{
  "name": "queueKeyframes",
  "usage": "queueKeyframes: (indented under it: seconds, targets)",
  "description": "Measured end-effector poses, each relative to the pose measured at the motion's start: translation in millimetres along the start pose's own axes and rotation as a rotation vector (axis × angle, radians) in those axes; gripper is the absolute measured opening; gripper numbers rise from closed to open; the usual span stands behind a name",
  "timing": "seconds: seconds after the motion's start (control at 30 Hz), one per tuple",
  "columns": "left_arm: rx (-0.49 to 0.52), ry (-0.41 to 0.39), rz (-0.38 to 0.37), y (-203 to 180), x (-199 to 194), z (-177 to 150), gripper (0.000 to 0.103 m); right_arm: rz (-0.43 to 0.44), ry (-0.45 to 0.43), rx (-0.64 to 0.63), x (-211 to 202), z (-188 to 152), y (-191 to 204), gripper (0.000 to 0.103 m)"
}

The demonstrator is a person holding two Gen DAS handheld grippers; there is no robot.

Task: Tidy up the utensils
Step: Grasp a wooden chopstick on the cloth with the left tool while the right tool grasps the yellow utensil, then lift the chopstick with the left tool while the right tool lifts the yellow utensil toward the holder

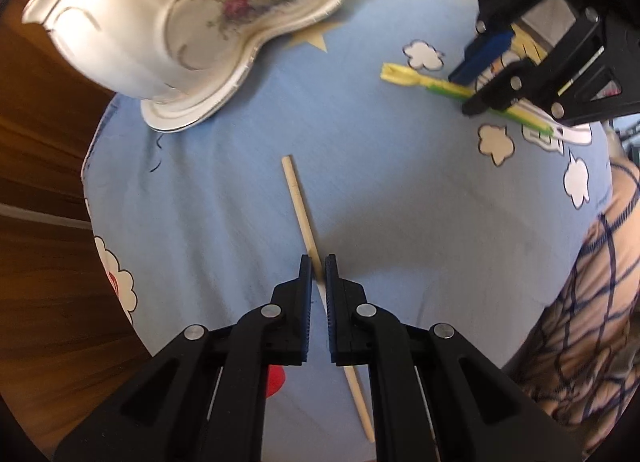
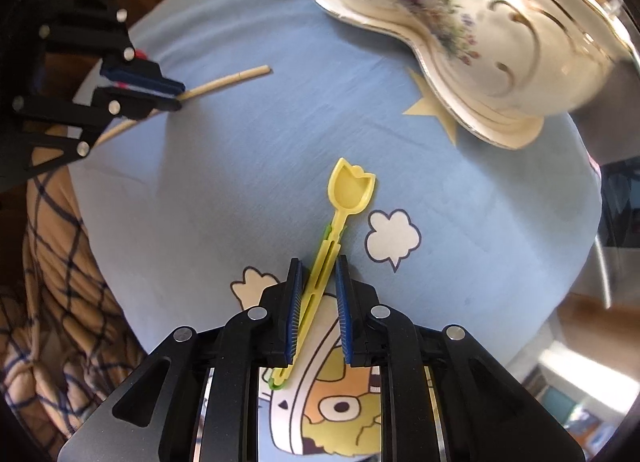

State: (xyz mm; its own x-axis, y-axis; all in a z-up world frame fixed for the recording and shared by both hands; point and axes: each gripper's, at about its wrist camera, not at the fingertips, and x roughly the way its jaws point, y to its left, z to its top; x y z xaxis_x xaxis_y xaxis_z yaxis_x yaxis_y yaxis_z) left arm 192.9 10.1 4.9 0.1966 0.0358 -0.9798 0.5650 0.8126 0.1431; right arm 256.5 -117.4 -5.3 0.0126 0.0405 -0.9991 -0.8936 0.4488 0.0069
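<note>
The chopstick (image 1: 306, 221) lies on the blue-clothed surface (image 1: 400, 221), its long axis running straight between the left hand-held gripper (image 1: 319, 262) fingers, narrowly apart. Same story right: yellow spoon (image 2: 338, 213) handle inside the parted right hand-held gripper (image 2: 318, 268).

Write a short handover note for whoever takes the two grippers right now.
Left gripper: straddles the wooden chopstick on the blue cloth, nearly closed; contact unclear.
Right gripper: open around the handle of the yellow spoon, not yet clamped.
Floral porcelain holder: stands at the far side of the cloth; its inside is out of view.
Done: both grippers lined up on their utensils.
Left: probably close, lift, and put both utensils in the holder.
</note>
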Motion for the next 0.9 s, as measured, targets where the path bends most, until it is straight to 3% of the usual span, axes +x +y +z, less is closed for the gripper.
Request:
queueKeyframes:
  seconds: [0.23,0.5,0.7,0.9]
  targets:
    - [0.038,0.061,-0.025,1.6,3.1,7.7,0.007,-0.035,0.034,-0.056,-3.0,9.4,12.0,0.018]
    - [-0.014,-0.015,-0.023,15.8,2.1,-0.9,0.005,-0.060,-0.014,-0.092,0.4,-0.6,31.0,0.011]
    - [-0.085,-0.177,-0.021,27.4,-25.8,-11.7,0.005,-0.091,-0.072,-0.091,0.6,-12.7,39.2,0.011]
    - [-0.161,-0.394,-0.013,39.1,-66.9,-24.7,0.005,-0.061,-0.275,-0.009,-27.7,-32.5,32.2,0.011]
